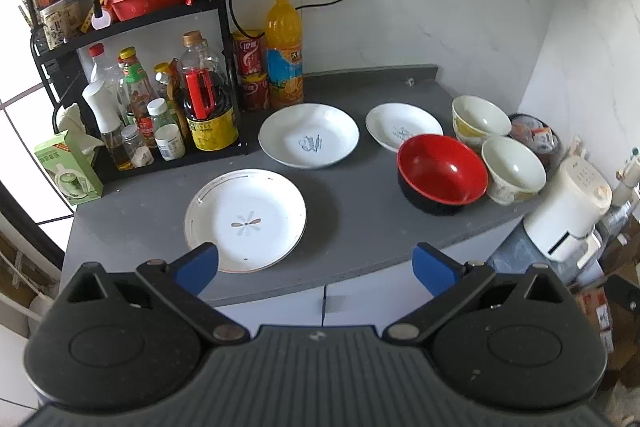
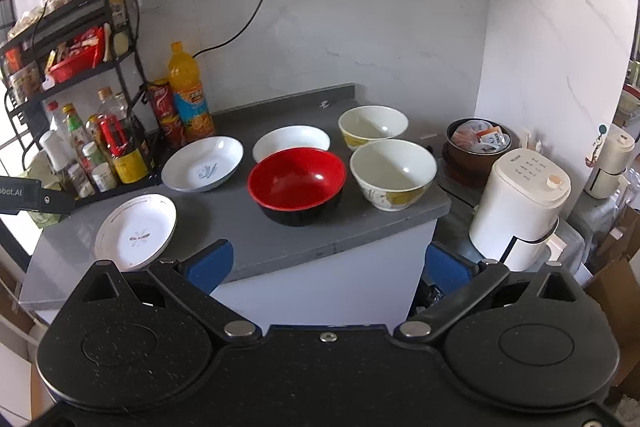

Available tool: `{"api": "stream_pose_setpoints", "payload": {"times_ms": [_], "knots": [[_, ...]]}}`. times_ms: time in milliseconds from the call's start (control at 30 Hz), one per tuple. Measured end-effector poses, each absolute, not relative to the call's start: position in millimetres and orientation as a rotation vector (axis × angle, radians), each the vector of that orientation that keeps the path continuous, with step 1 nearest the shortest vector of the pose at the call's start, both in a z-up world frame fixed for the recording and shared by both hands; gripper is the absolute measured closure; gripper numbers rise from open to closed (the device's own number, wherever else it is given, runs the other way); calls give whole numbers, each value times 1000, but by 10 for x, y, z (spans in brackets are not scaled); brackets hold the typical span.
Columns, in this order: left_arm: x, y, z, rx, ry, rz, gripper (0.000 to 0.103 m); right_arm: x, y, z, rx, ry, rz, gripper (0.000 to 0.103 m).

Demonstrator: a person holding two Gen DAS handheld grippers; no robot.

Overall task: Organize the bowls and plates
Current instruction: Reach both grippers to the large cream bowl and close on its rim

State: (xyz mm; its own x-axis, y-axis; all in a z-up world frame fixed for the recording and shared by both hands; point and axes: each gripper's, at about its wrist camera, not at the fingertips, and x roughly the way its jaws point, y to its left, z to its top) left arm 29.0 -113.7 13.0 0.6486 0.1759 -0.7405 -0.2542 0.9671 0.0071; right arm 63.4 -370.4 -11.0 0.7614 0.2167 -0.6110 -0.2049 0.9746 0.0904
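On the grey counter (image 1: 352,219) lie three white plates: a flower-pattern plate (image 1: 245,219) (image 2: 136,231) nearest, a deep plate with a blue mark (image 1: 309,135) (image 2: 203,163), and a smaller plate (image 1: 400,125) (image 2: 291,142) behind the red bowl (image 1: 442,173) (image 2: 297,179). Two cream bowls stand at the right, one near (image 1: 513,170) (image 2: 393,173) and one far (image 1: 480,119) (image 2: 373,127). My left gripper (image 1: 316,269) is open and empty in front of the counter edge, its left pad overlapping the flower plate's rim in view. My right gripper (image 2: 329,269) is open and empty, held back from the counter.
A black rack with sauce bottles (image 1: 160,115) (image 2: 96,151) stands at the counter's left. An orange juice bottle (image 1: 284,51) (image 2: 188,95) and red cans (image 1: 250,67) sit at the back. A white appliance (image 1: 568,211) (image 2: 520,207) and a brown pot (image 2: 478,147) stand right of the counter.
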Motion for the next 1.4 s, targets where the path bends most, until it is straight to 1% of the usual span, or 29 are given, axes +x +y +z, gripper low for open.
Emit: {"api": "stream_pose_setpoints", "payload": {"times_ms": [233, 367, 500, 567, 800, 933, 1133, 1233, 1267, 1333, 1400], "knots": [[448, -1403, 152, -96, 803, 192, 1, 762, -3901, -147, 62, 674, 209, 1], [566, -1514, 135, -115, 808, 161, 1, 850, -4019, -166, 106, 686, 189, 5], [693, -1611, 129, -124, 805, 125, 1, 919, -4085, -196, 92, 674, 140, 5], [761, -1668, 123, -117, 795, 113, 1, 993, -4142, -218, 132, 689, 132, 5], [1196, -1883, -2, -99, 789, 28, 1, 1283, -4234, -282, 206, 697, 100, 6], [1546, -1962, -111, -85, 802, -3, 1, 1553, -4227, -349, 222, 708, 100, 14], [2158, -2056, -297, -102, 852, -45, 3, 2005, -4161, -491, 235, 749, 89, 19], [2404, -2081, -385, -121, 881, -40, 3, 2200, -4147, -548, 243, 766, 81, 24], [2497, -2104, -424, -116, 892, -45, 4, 2259, -4140, -568, 244, 772, 76, 27], [2651, -2125, -483, -99, 906, -45, 7, 2383, -4146, -615, 244, 787, 65, 32], [2815, -2141, -549, -101, 922, -41, 11, 2492, -4163, -666, 243, 803, 41, 33]]}}
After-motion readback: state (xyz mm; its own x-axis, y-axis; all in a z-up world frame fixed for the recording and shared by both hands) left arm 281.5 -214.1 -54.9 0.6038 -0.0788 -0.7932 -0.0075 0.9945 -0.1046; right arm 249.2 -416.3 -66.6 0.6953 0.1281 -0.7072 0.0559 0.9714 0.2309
